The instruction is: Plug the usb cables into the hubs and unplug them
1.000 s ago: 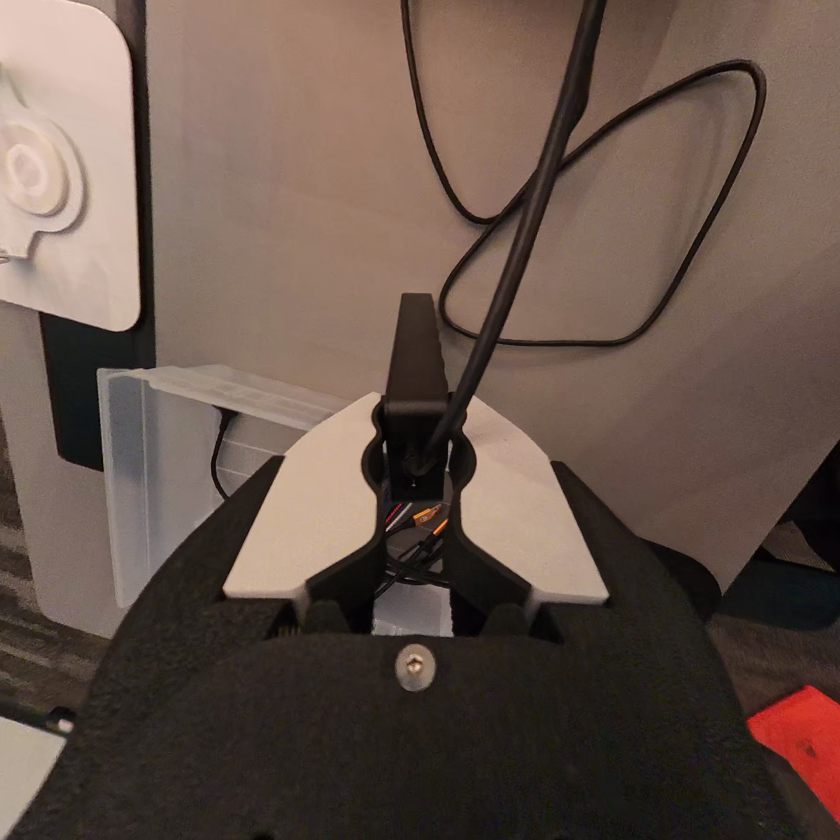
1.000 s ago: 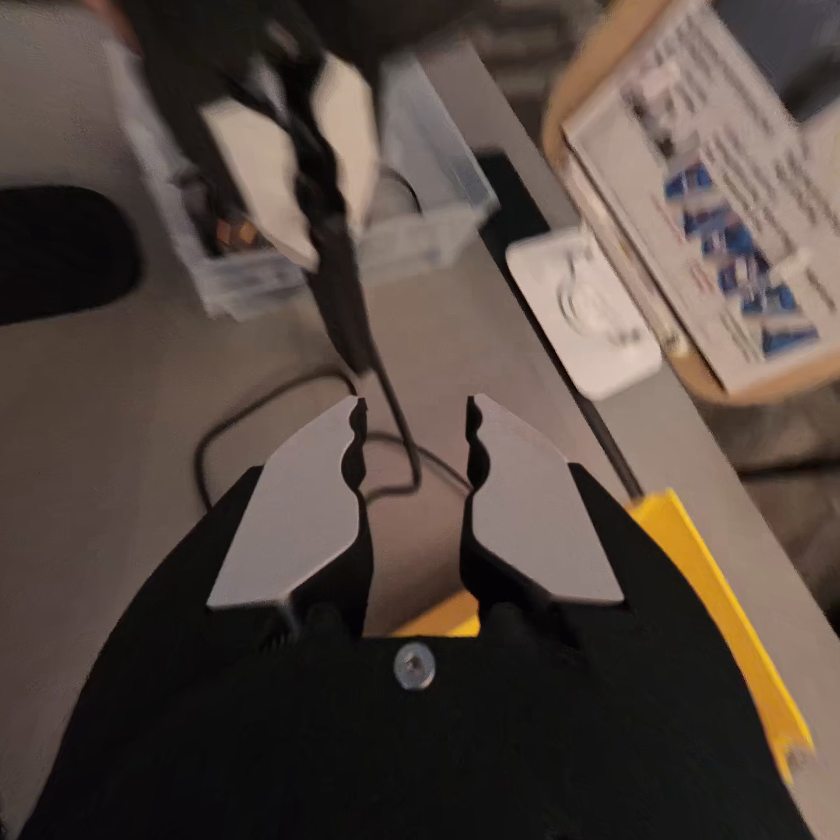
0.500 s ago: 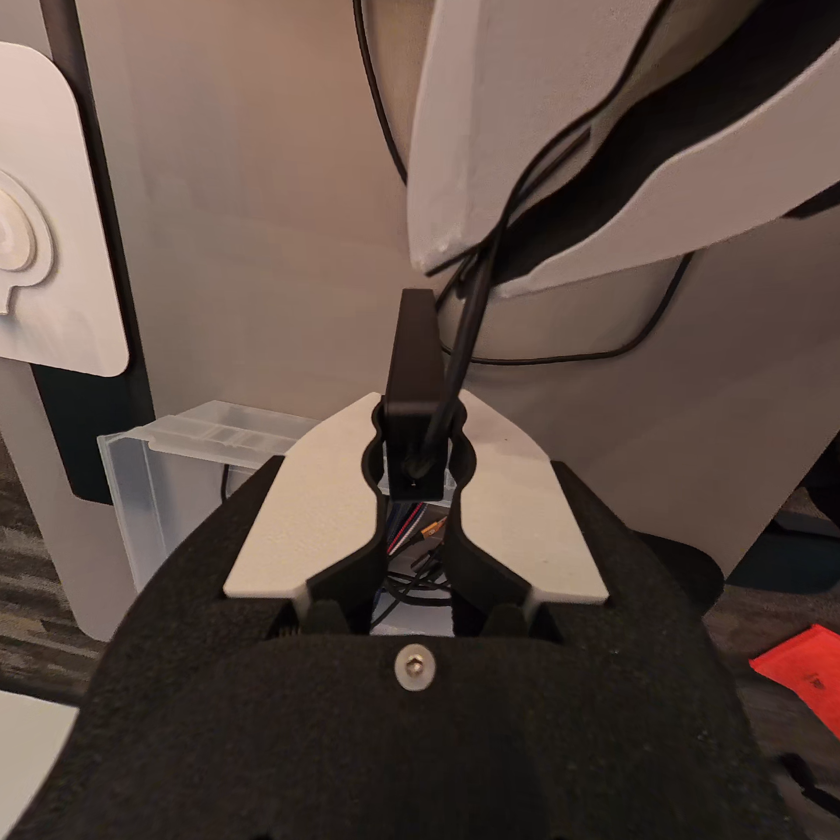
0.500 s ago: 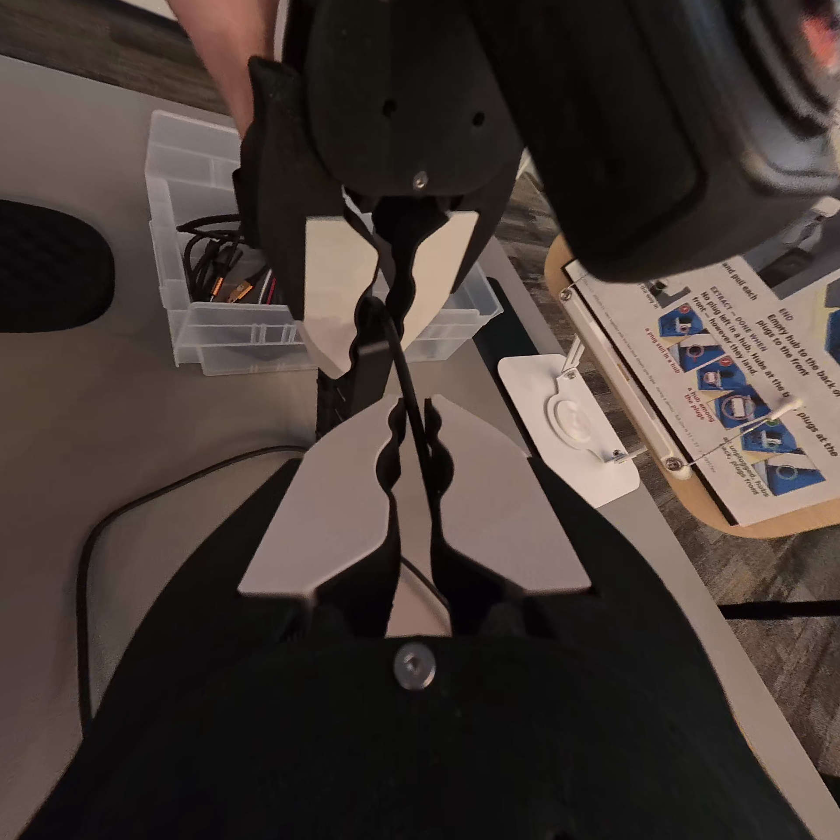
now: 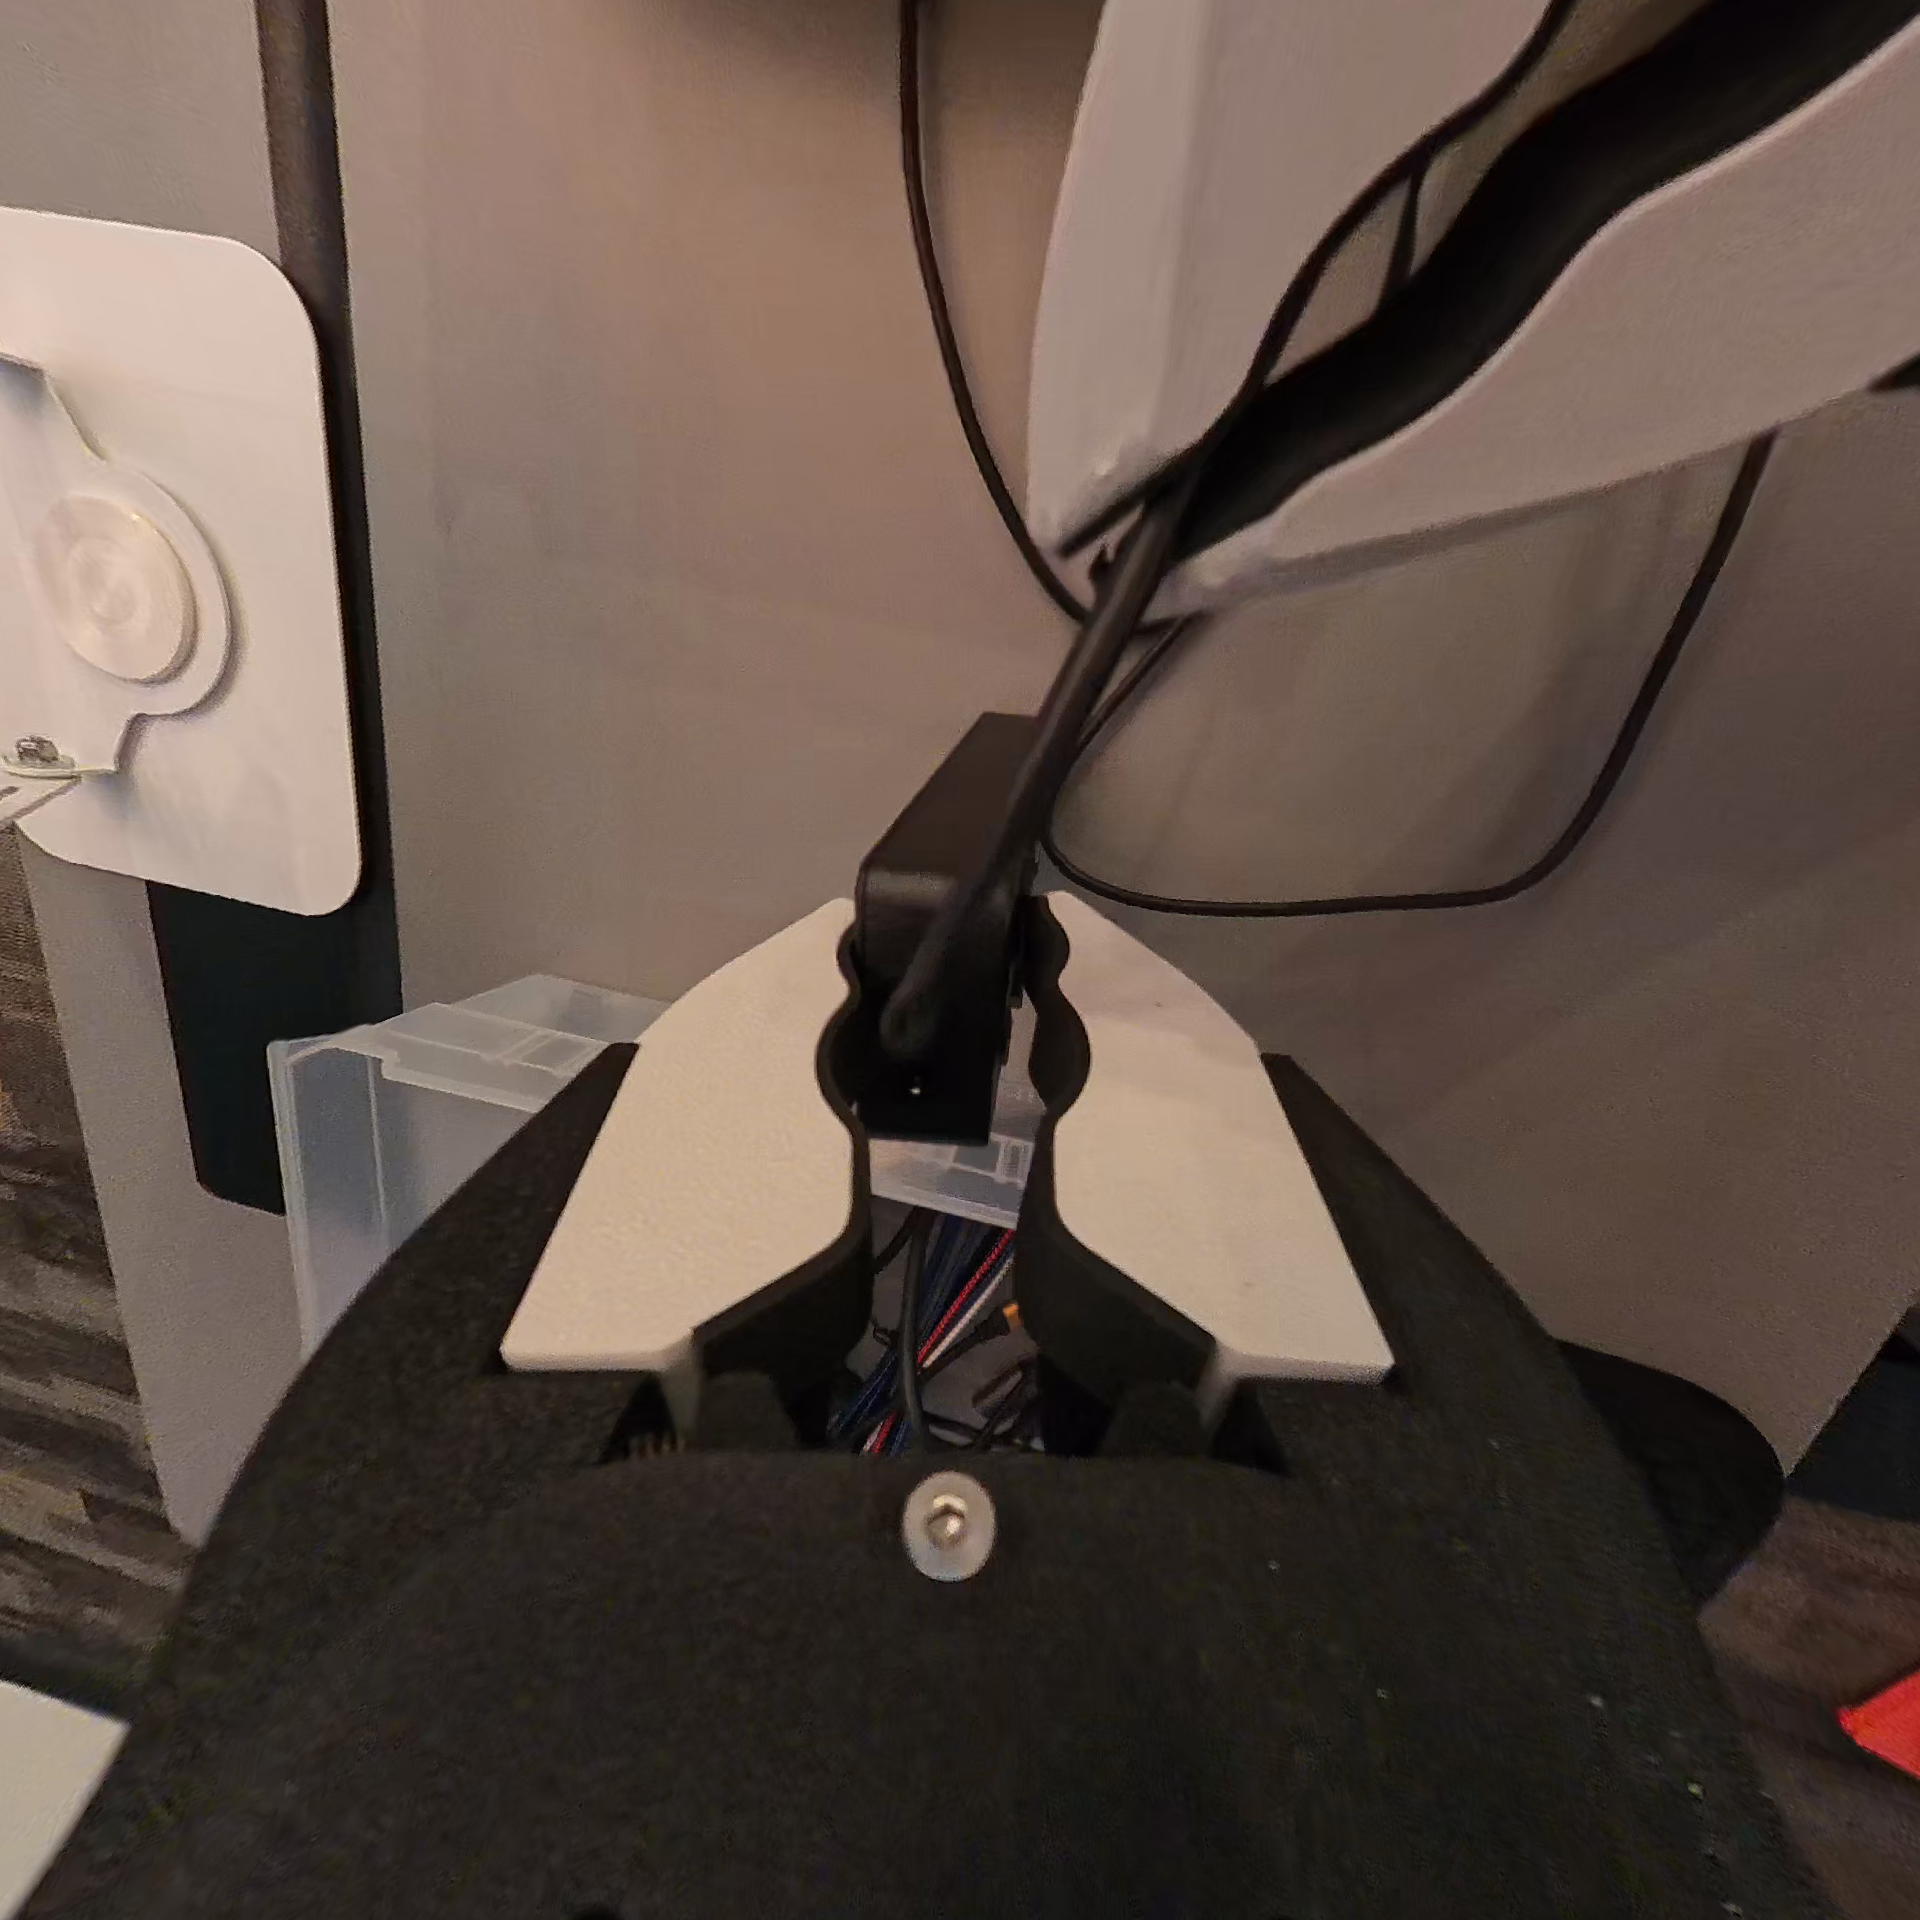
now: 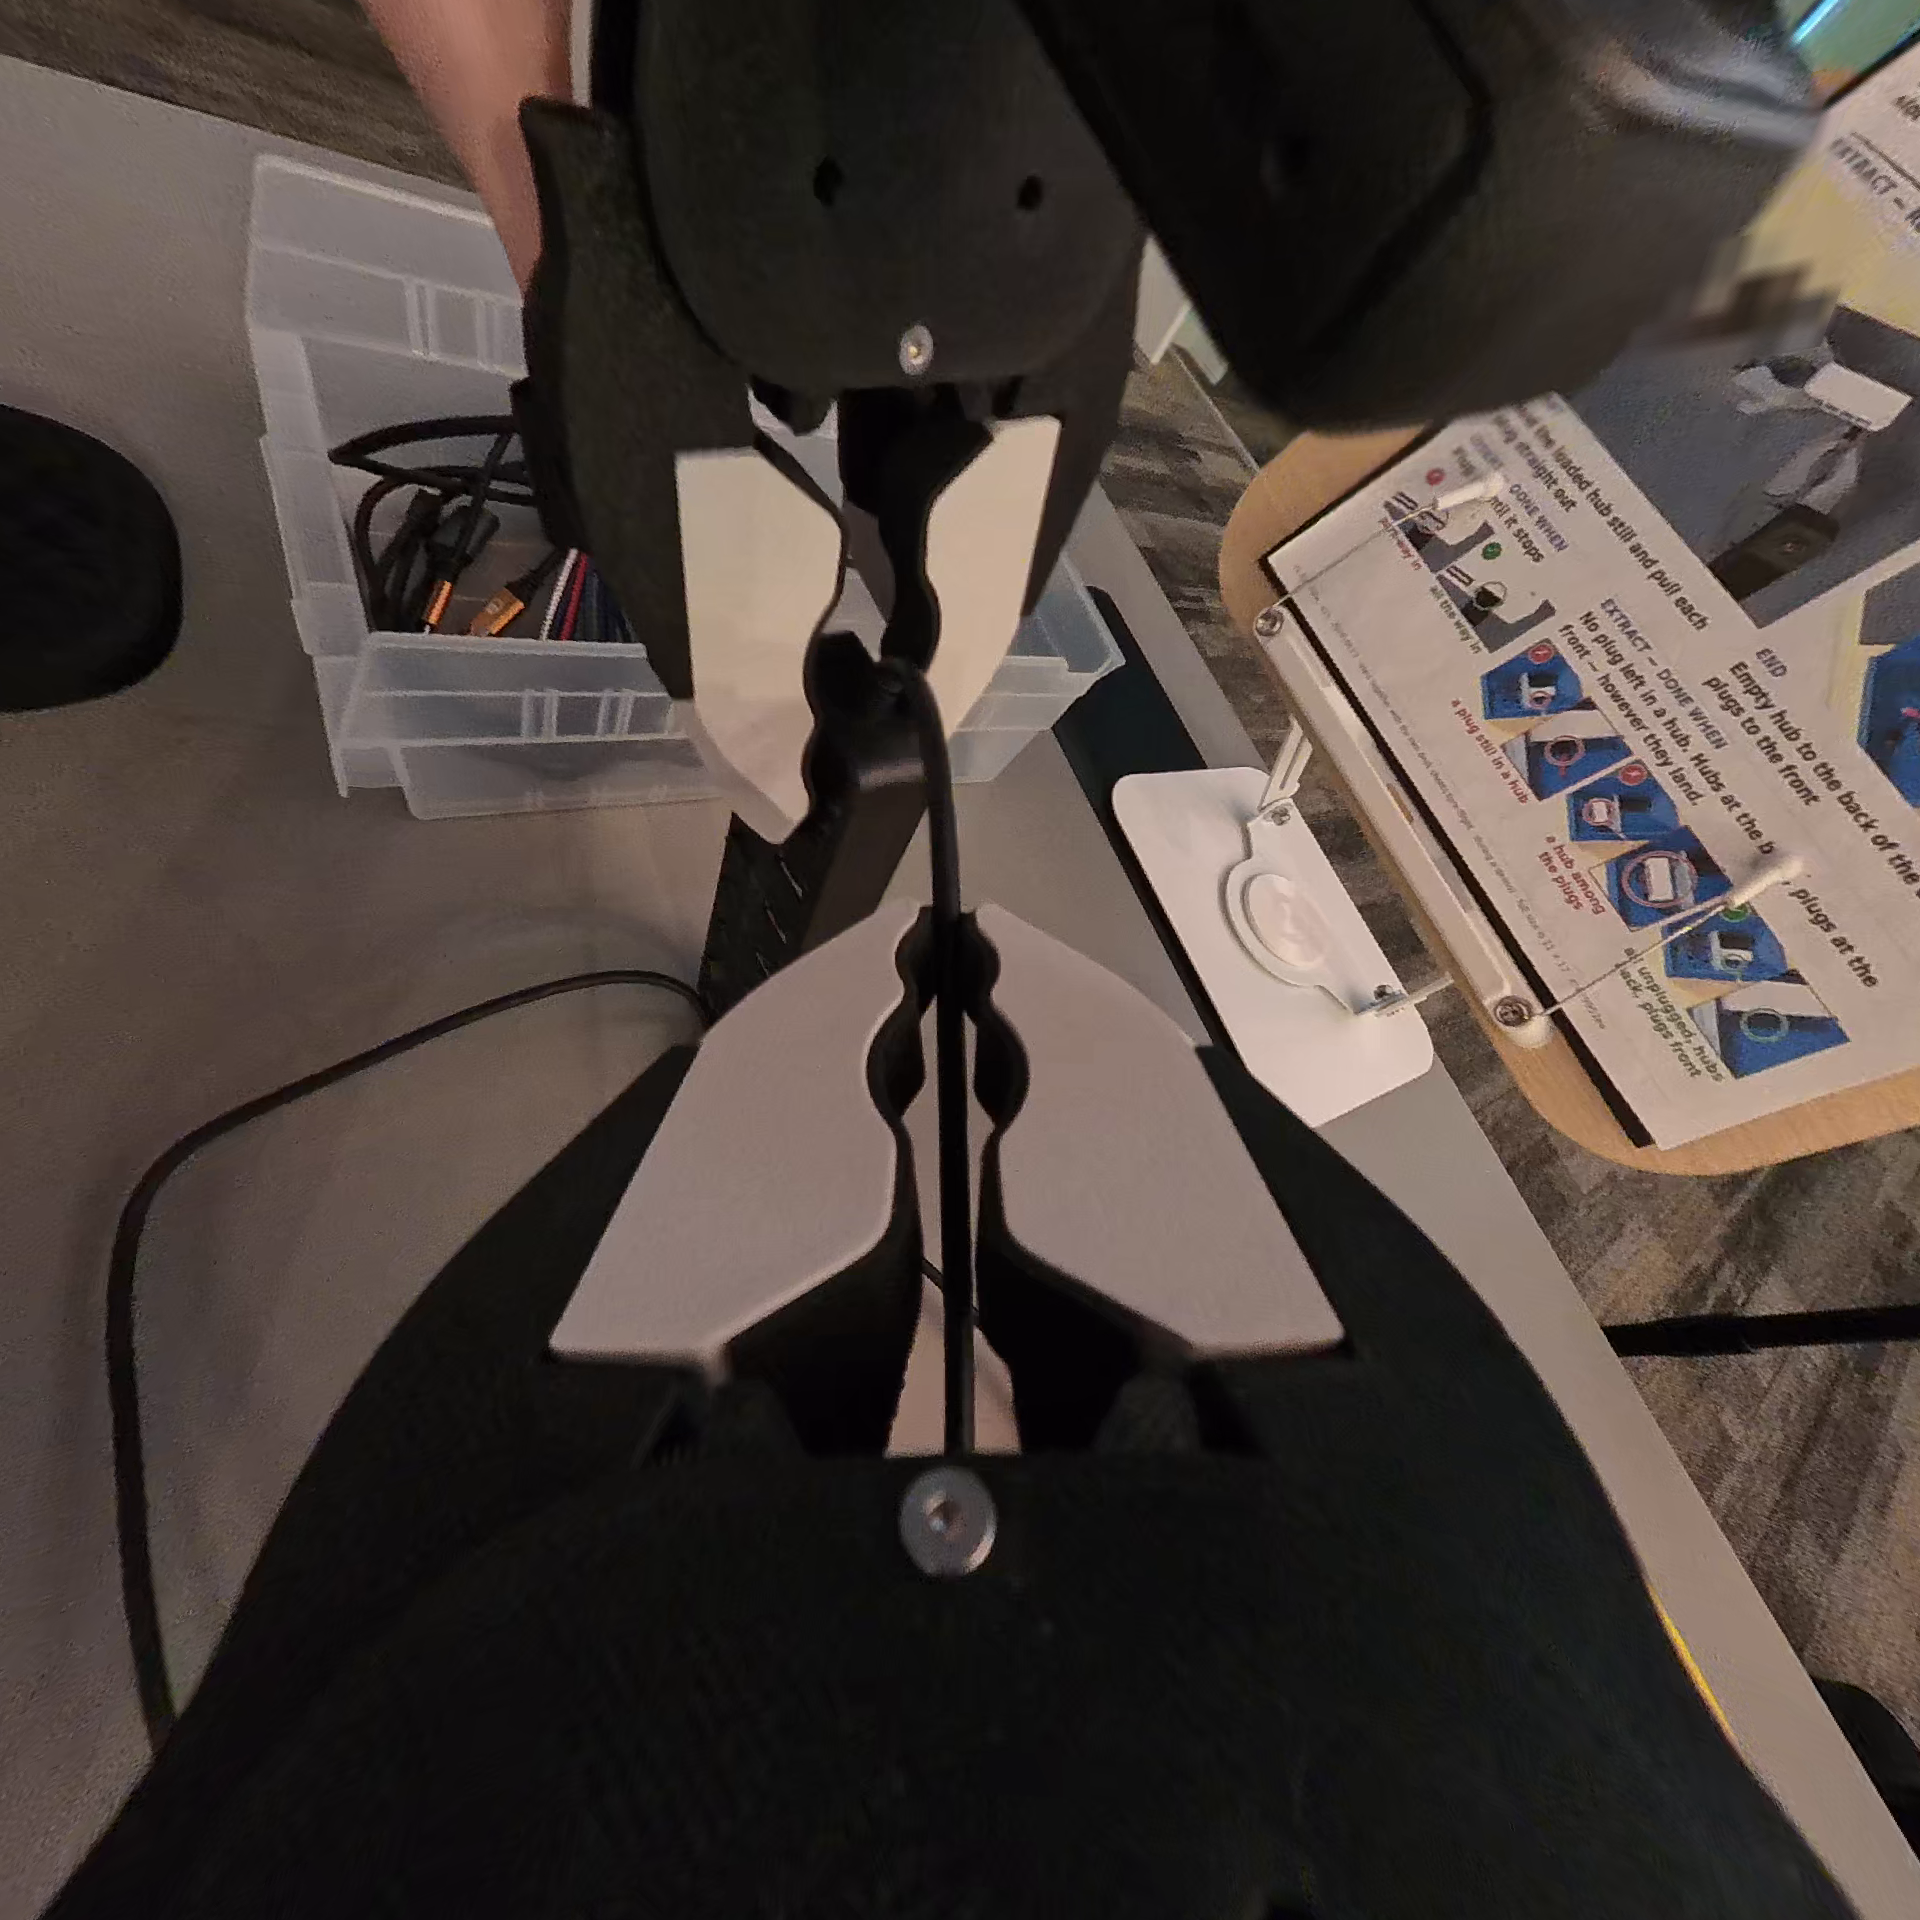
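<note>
Right claw [image 6: 945,971] is now closed on the black cable [image 6: 951,1143], gripping it just short of where it enters the hub; a second ago this claw was open and well back from it. Left claw [image 5: 940,997] stays clamped on the black hub [image 5: 935,935], held off the worktop [image 6: 260,935]. In the left wrist view the hub has tilted slightly, the cable running taut up to the right claw. Judgement: both ends are secured, so a straight pull to unplug looks set up; plug not yet out. Beyond, the clear bin [image 6: 416,707] holds more cables. Farther right, a white plate [image 6: 1268,935] and the instruction sheet [image 6: 1662,779].
</note>
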Demonstrator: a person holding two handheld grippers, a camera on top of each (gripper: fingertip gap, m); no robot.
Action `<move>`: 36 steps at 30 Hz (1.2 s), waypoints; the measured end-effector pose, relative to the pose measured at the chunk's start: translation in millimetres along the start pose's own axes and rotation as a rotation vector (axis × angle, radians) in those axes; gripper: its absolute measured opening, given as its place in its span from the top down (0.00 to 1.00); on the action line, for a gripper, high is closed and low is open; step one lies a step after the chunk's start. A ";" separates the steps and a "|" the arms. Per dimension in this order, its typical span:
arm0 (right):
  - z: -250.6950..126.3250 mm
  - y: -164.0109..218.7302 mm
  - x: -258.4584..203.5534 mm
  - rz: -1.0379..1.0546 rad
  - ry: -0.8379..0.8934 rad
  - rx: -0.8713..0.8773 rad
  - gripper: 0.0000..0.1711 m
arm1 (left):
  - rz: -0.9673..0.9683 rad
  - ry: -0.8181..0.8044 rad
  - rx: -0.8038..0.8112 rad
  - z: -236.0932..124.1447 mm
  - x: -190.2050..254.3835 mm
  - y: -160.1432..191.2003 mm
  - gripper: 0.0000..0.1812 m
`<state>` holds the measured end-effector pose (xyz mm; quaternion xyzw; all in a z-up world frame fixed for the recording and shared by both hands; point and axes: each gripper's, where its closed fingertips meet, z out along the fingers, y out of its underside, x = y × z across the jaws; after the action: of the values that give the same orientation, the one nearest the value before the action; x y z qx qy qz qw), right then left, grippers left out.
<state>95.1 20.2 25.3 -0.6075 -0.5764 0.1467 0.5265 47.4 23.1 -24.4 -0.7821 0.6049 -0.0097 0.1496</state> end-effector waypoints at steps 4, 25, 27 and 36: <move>-0.8 5.4 5.1 0.022 -0.004 0.012 0.97 | -0.049 -0.016 0.077 3.6 -4.4 -1.5 0.85; 11.6 -10.4 -6.0 0.352 0.217 0.250 0.66 | -0.424 0.101 0.056 -4.9 -26.3 -13.3 0.86; 22.9 -3.6 -13.3 0.348 0.235 0.276 0.64 | -0.423 0.112 0.069 -10.1 -23.8 -17.1 0.86; 50.7 28.0 -22.3 0.344 0.280 0.149 0.68 | -0.458 0.202 0.100 -30.9 -4.2 -35.9 0.86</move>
<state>64.1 31.1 -27.3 -0.6707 -0.3734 0.1908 0.6118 74.1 28.2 14.6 -0.8854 0.4226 -0.1513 0.1209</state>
